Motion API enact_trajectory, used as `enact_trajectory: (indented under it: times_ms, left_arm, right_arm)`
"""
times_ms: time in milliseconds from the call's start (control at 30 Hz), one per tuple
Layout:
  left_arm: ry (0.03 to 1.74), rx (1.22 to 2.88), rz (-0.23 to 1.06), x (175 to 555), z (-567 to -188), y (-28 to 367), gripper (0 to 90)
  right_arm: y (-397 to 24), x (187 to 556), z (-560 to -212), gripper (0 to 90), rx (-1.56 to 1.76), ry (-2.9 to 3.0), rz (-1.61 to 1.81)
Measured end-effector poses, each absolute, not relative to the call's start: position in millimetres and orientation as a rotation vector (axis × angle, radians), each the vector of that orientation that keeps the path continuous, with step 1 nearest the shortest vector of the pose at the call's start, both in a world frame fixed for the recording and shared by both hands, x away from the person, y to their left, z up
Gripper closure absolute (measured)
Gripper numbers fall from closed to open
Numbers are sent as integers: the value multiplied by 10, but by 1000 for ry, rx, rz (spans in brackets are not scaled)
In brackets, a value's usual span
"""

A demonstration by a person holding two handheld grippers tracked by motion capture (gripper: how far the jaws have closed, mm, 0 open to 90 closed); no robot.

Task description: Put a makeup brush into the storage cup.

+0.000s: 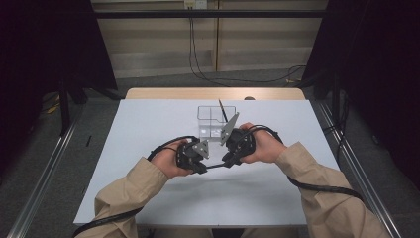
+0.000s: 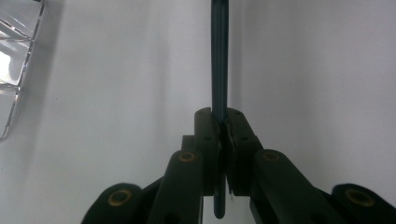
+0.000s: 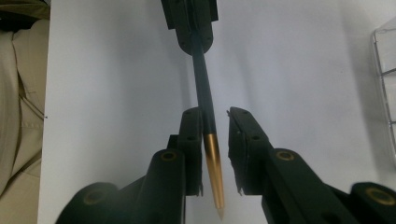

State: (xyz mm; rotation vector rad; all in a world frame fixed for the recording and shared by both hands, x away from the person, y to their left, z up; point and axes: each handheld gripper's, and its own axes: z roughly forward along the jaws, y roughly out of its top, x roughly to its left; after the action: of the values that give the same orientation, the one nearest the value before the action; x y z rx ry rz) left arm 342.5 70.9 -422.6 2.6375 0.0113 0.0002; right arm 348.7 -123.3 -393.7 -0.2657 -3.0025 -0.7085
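The left claw [image 2: 219, 122] is clamped tight on a dark pen [image 2: 219, 56], whose slim barrel runs straight out from between its pads and pokes a little way back behind them. At the pen's other end, the right claw [image 3: 214, 116] stands slightly parted around the shaft; in the right gripper view the barrel lies against one pad with a clear gap to the other, so it seems to rest there rather than be pinched. The gold tip [image 3: 214, 172] of the pen points back between those black jaws, and farther off in that view the left claw grips the far end. From the high view both claws meet low over the middle of the pale surface [image 1: 148, 124], held close together by the person's two hands, the left hand [image 1: 168, 161] and the right hand [image 1: 265, 146], with beige sleeves [image 1: 317, 183] coming in from below. Just beyond the claws stands a clear plastic holder [image 1: 210, 121] with a dark stick [image 1: 223, 110] leaning in it, though what that is I can't tell.
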Motion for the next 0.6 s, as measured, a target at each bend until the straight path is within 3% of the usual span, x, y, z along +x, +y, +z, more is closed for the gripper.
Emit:
enact_trajectory:
  times_ms: [500, 600]
  left_arm:
    - [57, 2630, 16, 3457, -4209, 799, 853]
    - [68, 2626, 24, 3456, -4211, 812, 853]
  right_arm:
    - [-1337, 3543, -3977, 371, -357, -3002, -759]
    - [-1351, 3558, -3978, 260, -381, -2994, -762]
